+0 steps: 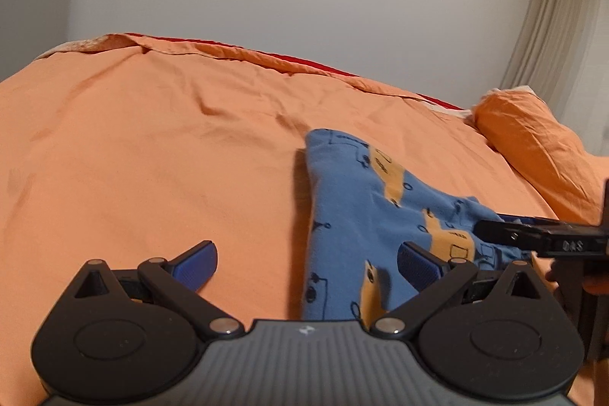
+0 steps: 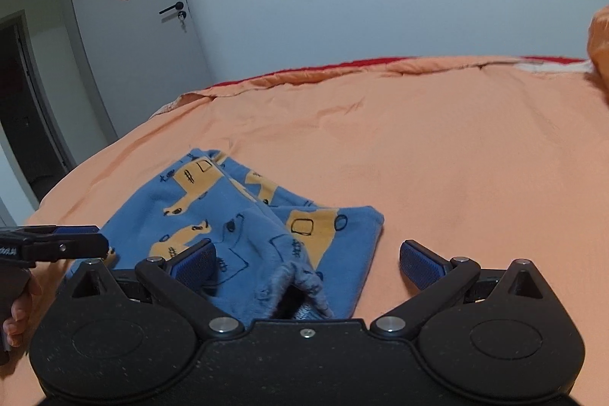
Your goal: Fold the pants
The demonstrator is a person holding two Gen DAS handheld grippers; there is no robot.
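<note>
The pants lie on the orange bedspread, already doubled into a short, thick bundle, blue with yellow trucks printed on them. One end gapes toward the right gripper, showing a greyish inside, and the layers there look loose and uneven. My guess is that the main folds are done and the work is down to tidying or one last fold.

Both tools hover low over the bed with fingers spread wide and nothing between them. The left gripper sits at the bundle's left edge, one blue pad over the cloth and the other over bare bedspread. The right one straddles the open end.

Next, I'd expect one of them to close on that loose end and carry it across, or to press it flat; the cloth is soft and will slump if pinched thinly.

No box, basket or drawer is in view, only a pillow further up the bed.
</note>
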